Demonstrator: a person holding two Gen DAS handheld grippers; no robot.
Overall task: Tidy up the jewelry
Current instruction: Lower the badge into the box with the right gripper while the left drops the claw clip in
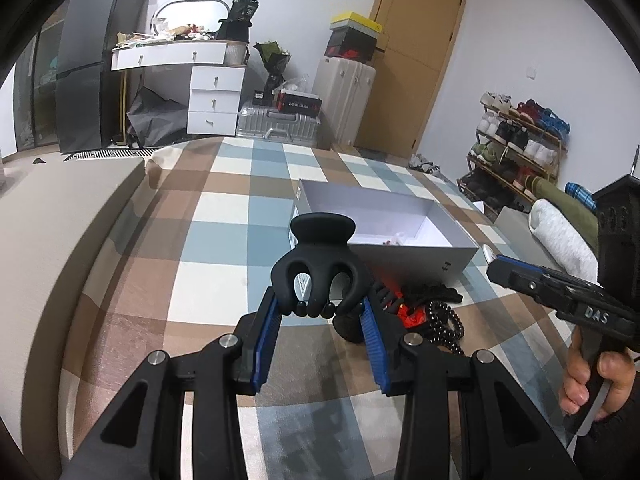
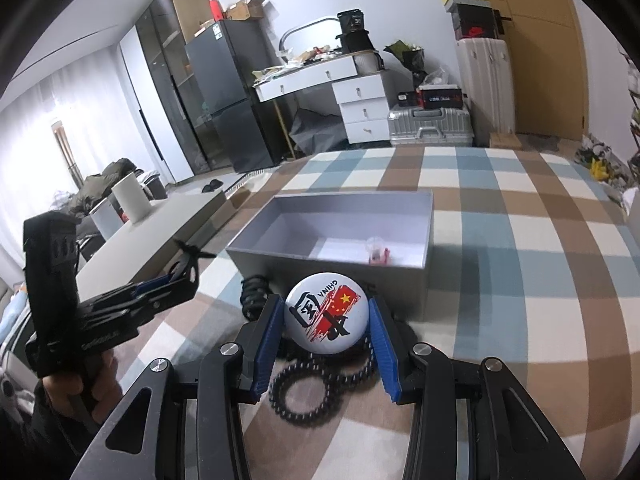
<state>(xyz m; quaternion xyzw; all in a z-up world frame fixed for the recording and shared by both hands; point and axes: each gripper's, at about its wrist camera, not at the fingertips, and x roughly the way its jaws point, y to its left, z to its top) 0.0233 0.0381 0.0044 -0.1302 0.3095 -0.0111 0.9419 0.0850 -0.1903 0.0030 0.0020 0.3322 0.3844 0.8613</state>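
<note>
The left claw (image 1: 320, 316) is clamped on a black hair clip (image 1: 320, 268) and the right claw (image 2: 326, 320) on a badge (image 2: 326, 313), both just short of the box (image 2: 340, 264), beads (image 2: 308, 392) beneath.

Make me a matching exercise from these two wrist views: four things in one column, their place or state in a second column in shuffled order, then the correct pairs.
Things:
1. black hair claw clip
2. round badge
3. grey box
4. black bead bracelet

Places or states:
A. lying on the checked bedcover
B. held between the left gripper fingers
C. open, nearly empty, one small pink item inside
D. held between the right gripper fingers

Pairs: 1-B, 2-D, 3-C, 4-A
</note>
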